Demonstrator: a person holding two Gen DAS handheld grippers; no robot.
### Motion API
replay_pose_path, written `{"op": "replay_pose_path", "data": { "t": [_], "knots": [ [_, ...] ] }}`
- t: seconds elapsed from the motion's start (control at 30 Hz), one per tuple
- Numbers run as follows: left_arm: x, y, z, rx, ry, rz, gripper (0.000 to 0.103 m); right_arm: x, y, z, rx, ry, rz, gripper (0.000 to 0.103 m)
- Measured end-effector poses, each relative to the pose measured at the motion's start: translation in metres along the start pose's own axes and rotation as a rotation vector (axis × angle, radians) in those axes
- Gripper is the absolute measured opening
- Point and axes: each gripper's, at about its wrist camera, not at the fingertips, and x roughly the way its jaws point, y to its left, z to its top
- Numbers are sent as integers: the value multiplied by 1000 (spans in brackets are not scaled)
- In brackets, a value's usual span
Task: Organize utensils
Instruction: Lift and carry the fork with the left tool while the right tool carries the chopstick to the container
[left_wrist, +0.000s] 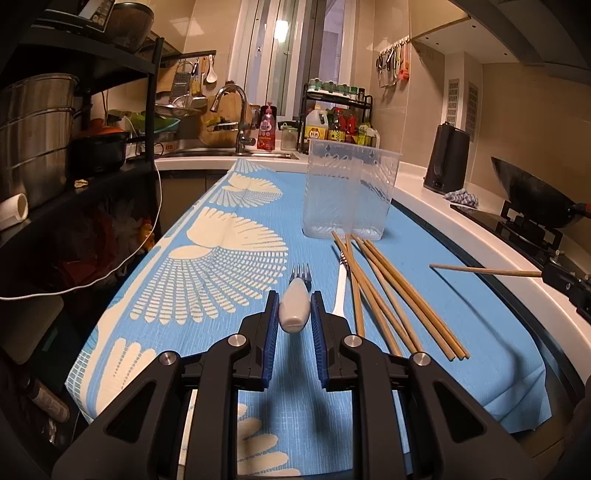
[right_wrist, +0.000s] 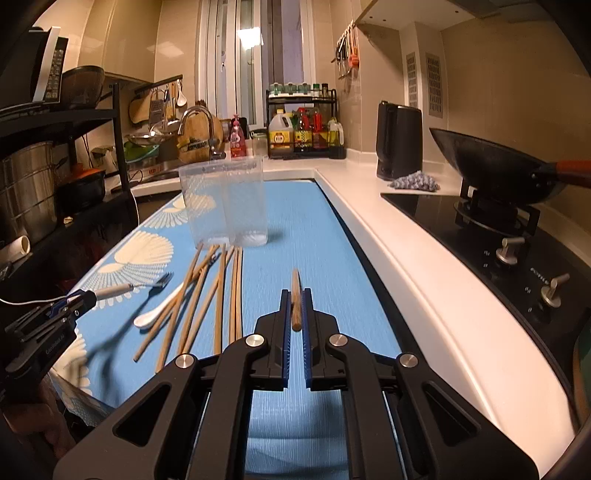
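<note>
My left jaws (left_wrist: 293, 314) clamp the fork (left_wrist: 295, 301); my right jaws (right_wrist: 295, 314) clamp one chopstick (right_wrist: 296, 295). Both hang above the counter (right_wrist: 369, 229). I should tip each upright over the clear holder (left_wrist: 347, 192) near its far edge.

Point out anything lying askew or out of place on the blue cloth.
The loose chopsticks lie fanned and crossed in front of the empty clear container, not bundled. A white spoon is half buried under them. The left gripper holds a fork; the right gripper holds one chopstick.

Both grippers, left (left_wrist: 293, 312) and right (right_wrist: 295, 310), jaws clamped, tilted downward.
</note>
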Motion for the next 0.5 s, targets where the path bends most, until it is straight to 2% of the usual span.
{"op": "replay_pose_path", "data": {
  "t": [0.3, 0.5],
  "knots": [
    [-3, -4, 19, -4, -7, -22, 18, -6, 0, 38, 3, -53, 29, 6],
    [-1, -5, 43, -4, -3, -54, 18, 0, -5, 61, 27, -64, 50, 6]
  ]
}}
